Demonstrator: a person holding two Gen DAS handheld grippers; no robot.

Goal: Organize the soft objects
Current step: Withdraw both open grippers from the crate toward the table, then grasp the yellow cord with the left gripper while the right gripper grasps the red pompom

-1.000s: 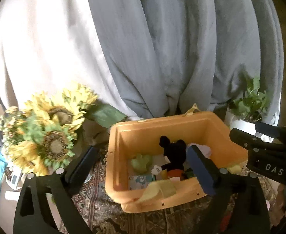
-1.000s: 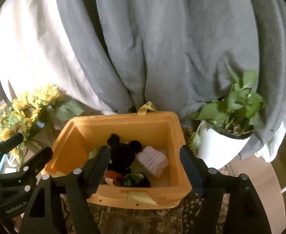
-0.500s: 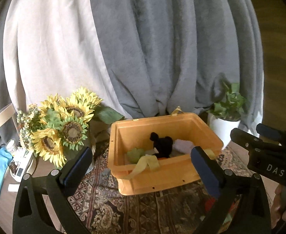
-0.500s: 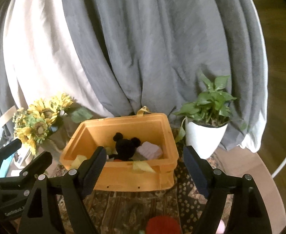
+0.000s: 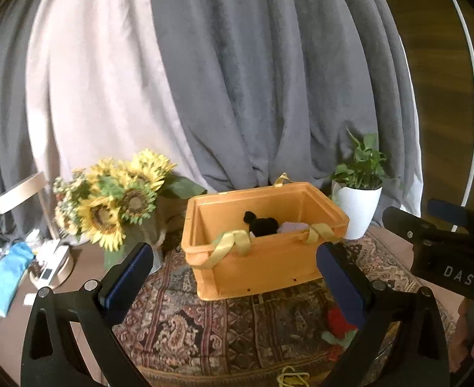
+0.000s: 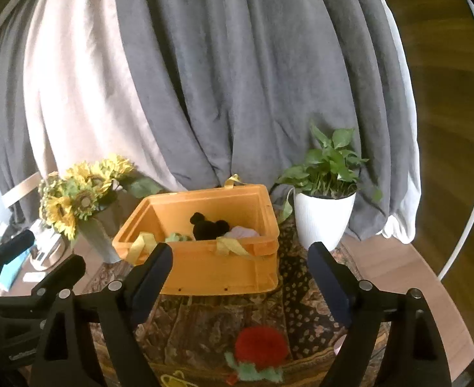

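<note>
An orange crate (image 5: 262, 271) (image 6: 204, 274) stands on a patterned rug (image 5: 220, 322). Inside it sit a black mouse-eared plush (image 5: 262, 224) (image 6: 207, 227), a pale folded cloth (image 6: 241, 233) and a green soft item (image 6: 177, 237). A red plush flower with green leaves (image 6: 259, 346) (image 5: 337, 321) lies on the rug in front of the crate. My left gripper (image 5: 233, 267) is open and empty, held back from the crate. My right gripper (image 6: 240, 267) is open and empty, above the red flower.
A sunflower bouquet in a vase (image 5: 114, 206) (image 6: 75, 200) stands left of the crate. A white potted plant (image 5: 359, 206) (image 6: 324, 213) stands to its right. Grey and white curtains hang behind. Clutter and a blue cloth (image 5: 4, 274) lie at far left. A yellow string (image 5: 290, 377) lies near the rug's front edge.
Both grippers have pulled back and away from the crate, so it looks smaller and lower. The red flower on the rug has come into view. Both grippers stay open.
</note>
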